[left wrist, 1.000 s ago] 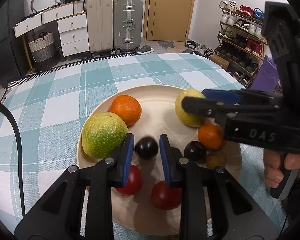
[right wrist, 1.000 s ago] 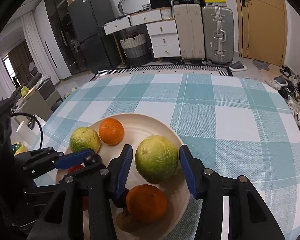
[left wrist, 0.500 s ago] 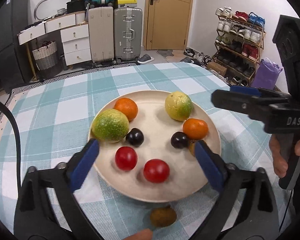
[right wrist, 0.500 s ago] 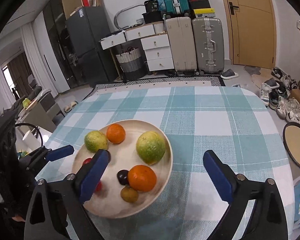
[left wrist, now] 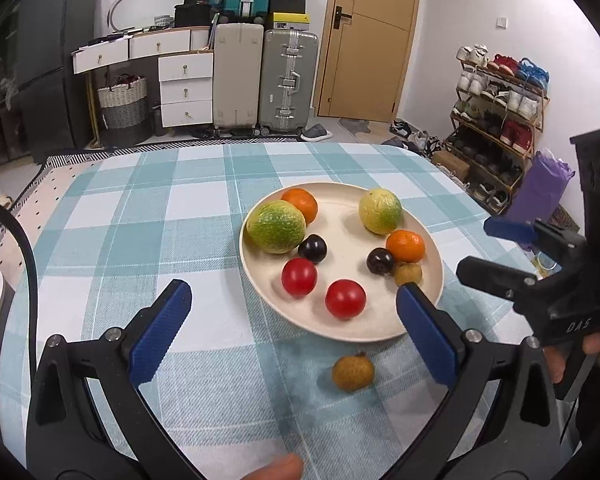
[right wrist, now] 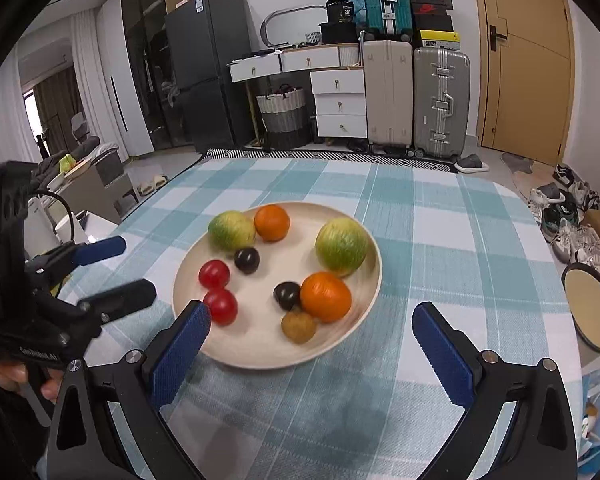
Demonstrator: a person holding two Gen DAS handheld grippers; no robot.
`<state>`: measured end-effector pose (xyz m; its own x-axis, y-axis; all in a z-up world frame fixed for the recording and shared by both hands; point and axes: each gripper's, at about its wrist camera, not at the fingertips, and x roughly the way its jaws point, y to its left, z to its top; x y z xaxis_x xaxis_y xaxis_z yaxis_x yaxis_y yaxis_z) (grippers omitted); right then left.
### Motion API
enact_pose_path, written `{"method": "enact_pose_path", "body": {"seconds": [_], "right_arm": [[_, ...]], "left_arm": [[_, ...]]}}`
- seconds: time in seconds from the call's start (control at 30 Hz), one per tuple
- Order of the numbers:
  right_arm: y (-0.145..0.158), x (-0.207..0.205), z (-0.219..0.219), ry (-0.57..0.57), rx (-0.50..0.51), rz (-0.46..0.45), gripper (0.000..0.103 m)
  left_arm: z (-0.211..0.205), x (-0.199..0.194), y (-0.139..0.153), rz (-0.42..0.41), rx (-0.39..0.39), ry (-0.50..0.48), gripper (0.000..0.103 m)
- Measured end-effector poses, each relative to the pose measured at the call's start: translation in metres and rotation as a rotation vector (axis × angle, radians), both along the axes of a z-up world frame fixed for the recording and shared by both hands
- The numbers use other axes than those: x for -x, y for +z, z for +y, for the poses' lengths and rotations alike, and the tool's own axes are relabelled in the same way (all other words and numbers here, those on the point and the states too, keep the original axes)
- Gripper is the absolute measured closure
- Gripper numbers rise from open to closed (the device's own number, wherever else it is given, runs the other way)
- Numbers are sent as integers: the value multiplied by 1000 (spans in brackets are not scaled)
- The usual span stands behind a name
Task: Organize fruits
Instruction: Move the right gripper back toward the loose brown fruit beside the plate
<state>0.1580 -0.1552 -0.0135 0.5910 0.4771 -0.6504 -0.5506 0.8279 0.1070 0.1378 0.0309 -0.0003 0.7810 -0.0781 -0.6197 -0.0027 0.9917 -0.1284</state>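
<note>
A round cream plate sits on the surface, which has a blue and white check cloth. On the plate are two big green and yellow fruits, one on the left side and one at the far right. An orange touches the back of the left green fruit. A second orange sits on the right side, just below the other green fruit. Two dark plums lie near the middle, one just beside the left green fruit and one touching the second orange. Two red tomatoes sit near the front of the plate, close to each other but apart. A small brown fruit lies on the plate by the right rim, next to the plum and the orange. One more small brown fruit lies off the plate, on the cloth, just in front of the rim. The left tongs are wide open and hold nothing; the loose brown fruit lies on the cloth below the gap between them. The right tongs are wide open too, and empty, over the near edge of the plate. A hand holds the handle of the right tongs. Suitcases and white drawers stand by the back wall.
</note>
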Motion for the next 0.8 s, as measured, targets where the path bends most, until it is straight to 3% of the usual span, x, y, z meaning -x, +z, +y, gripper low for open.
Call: {"method": "enact_pose_path", "body": {"seconds": [0.47,0.8], "right_arm": [[-22,23,9,-43,-8,97,0],[-38,36,22,7,-4,171,0]], "left_arm": [[17,35,-16,46,5,43,1],[22,43,-26,86,-2,51,1]]}}
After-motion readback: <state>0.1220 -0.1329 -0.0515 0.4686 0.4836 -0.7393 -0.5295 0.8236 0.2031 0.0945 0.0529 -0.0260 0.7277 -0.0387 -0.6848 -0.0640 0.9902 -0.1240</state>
